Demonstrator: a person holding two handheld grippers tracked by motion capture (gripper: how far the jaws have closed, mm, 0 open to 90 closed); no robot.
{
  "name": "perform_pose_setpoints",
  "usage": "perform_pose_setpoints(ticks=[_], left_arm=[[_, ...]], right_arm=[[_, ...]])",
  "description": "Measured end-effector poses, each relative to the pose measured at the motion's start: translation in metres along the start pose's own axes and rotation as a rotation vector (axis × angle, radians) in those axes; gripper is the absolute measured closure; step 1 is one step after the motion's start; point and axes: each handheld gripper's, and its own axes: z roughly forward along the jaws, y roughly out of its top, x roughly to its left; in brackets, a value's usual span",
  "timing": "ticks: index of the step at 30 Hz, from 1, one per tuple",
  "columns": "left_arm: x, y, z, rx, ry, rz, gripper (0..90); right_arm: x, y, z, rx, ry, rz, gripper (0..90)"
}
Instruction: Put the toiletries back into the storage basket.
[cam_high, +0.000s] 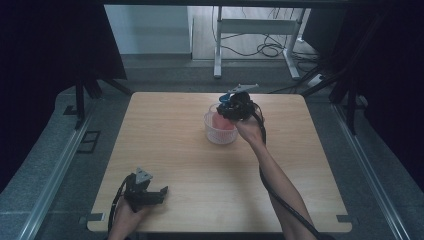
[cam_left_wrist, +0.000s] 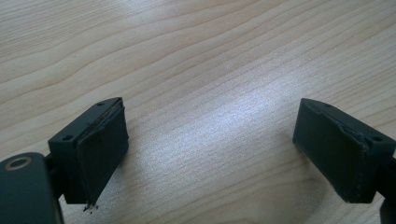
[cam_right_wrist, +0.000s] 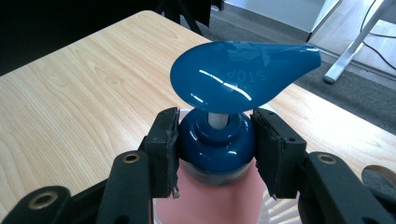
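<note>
A pink pump bottle (cam_right_wrist: 205, 196) with a glossy blue pump head (cam_right_wrist: 238, 70) is held upright by its blue collar (cam_right_wrist: 215, 144), with my right gripper (cam_right_wrist: 215, 148) shut on that collar from both sides. In the high view the right gripper (cam_high: 234, 107) holds the bottle (cam_high: 223, 122) inside a white basket (cam_high: 218, 134) on the far middle of the table. My left gripper (cam_high: 159, 191) rests near the table's front left corner. In its own view the left gripper (cam_left_wrist: 210, 149) stands open over bare wood.
The wooden table (cam_high: 200, 165) has black cloth on both sides. Beyond its far edge are grey floor, a white table frame (cam_high: 255, 35) and loose cables (cam_high: 270, 49).
</note>
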Motion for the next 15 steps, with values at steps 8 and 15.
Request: perform_pose_setpoints(ticks=[8,15], left_arm=[[0.0,0.0,0.0,0.0,-0.001,-0.001,10.0],[0.0,0.0,0.0,0.004,0.0,0.002,10.0]], right_arm=[[-0.001,-0.009,0.01,0.02,0.001,0.004,53.0],[-0.001,-0.015,0.018,0.035,0.015,0.009,52.9]])
